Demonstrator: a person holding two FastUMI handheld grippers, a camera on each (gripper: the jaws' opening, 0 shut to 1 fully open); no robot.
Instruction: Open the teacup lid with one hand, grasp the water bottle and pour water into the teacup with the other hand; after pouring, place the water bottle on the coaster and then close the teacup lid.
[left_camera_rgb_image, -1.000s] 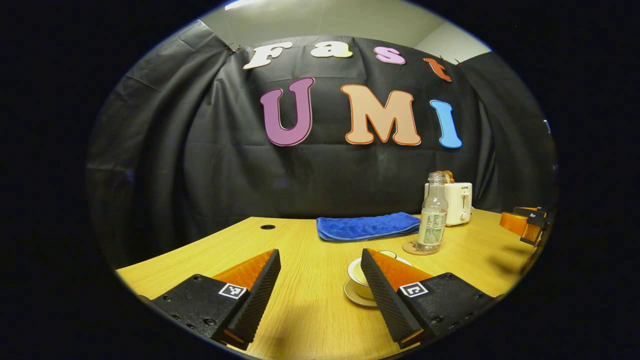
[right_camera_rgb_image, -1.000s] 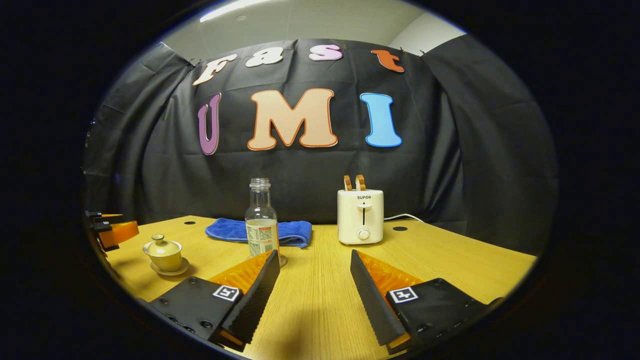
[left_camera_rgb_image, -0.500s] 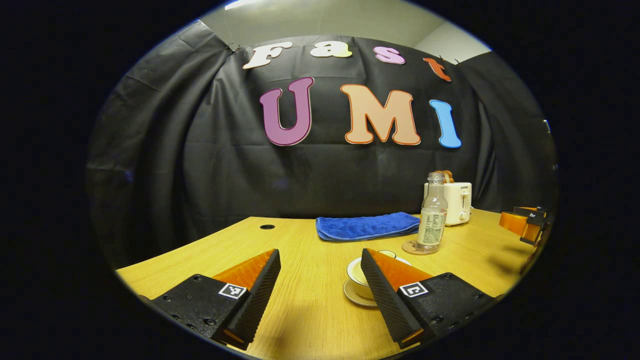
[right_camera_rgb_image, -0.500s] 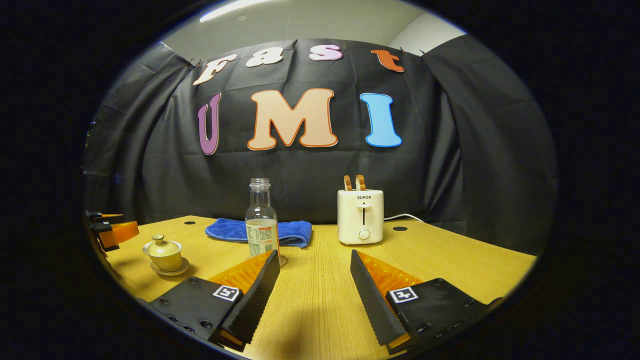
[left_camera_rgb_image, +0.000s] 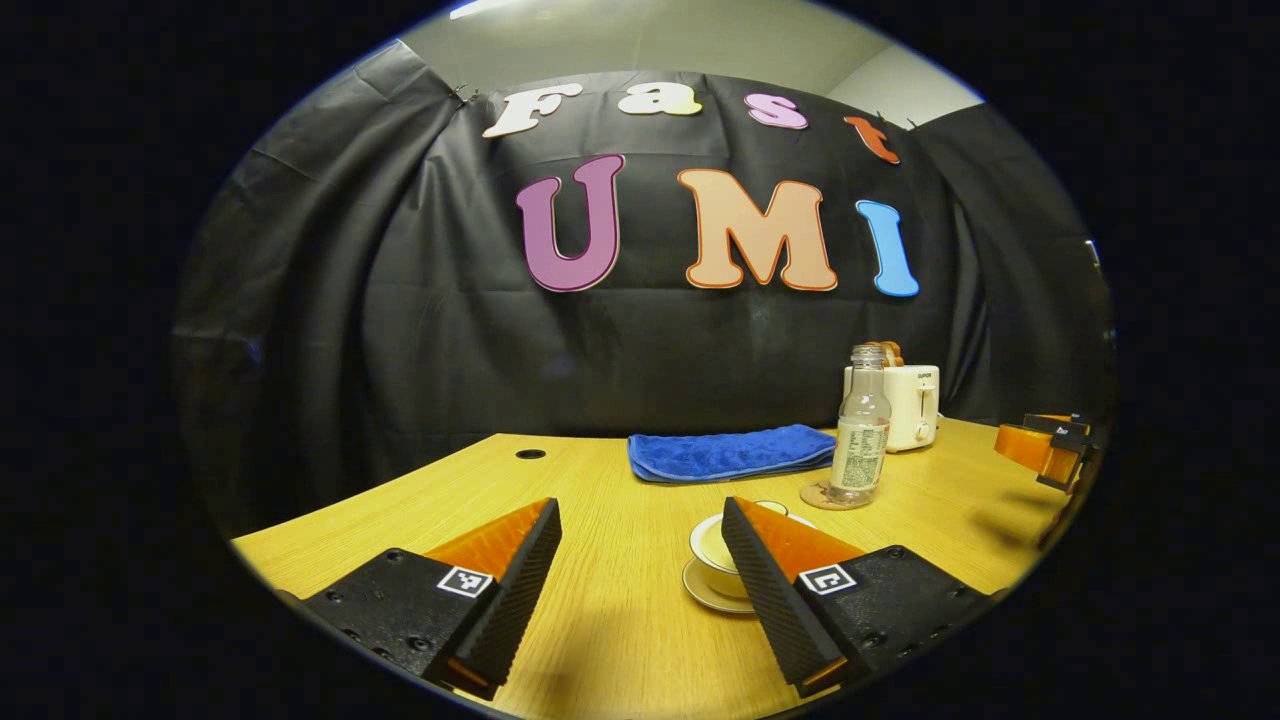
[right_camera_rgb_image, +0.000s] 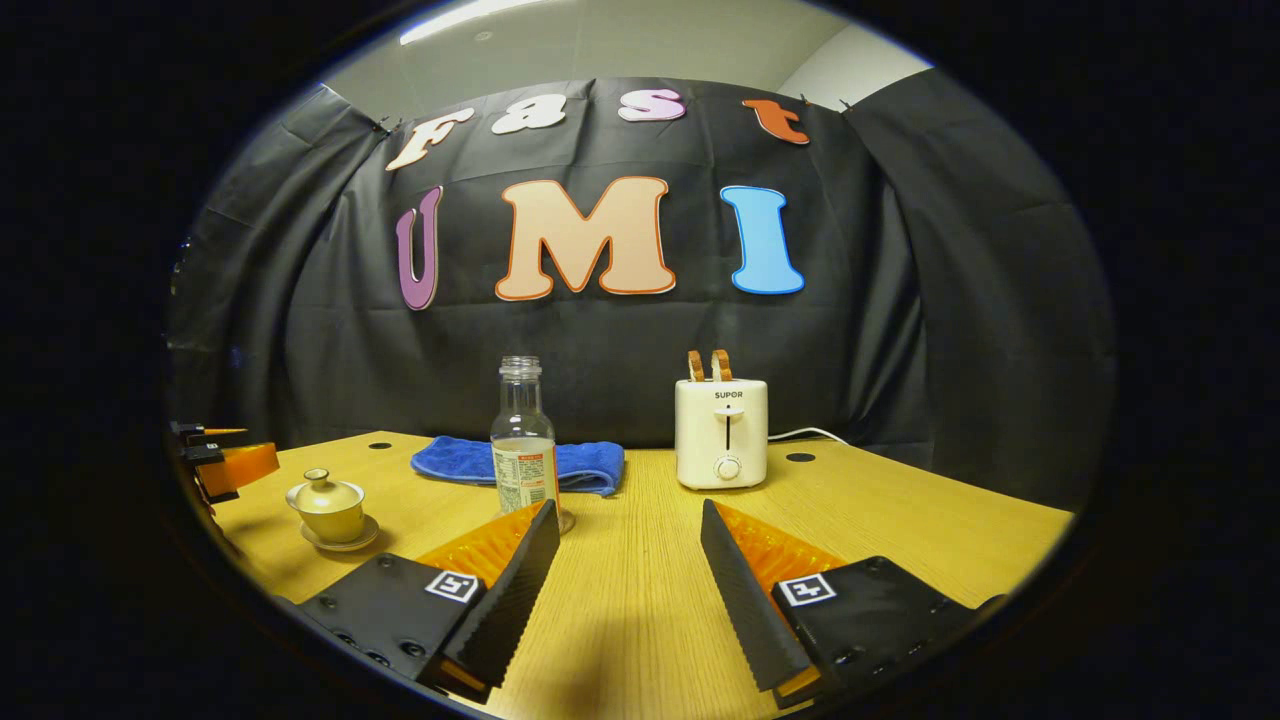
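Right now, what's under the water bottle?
The water bottle stands upright on a round coaster on the table. The middle of the coaster is covered by the bottle's base.

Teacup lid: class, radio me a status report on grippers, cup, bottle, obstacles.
Left gripper open, right gripper open. Lid on teacup. Water bottle upright on coaster, uncapped. Nothing blocking.

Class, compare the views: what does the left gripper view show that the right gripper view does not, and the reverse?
Left gripper view: the right gripper far off, and the teacup half hidden by a finger. Right gripper view: the teacup's lid whole, a cord behind the toaster, the left gripper far off. Both: water bottle, blue towel, toaster, table.
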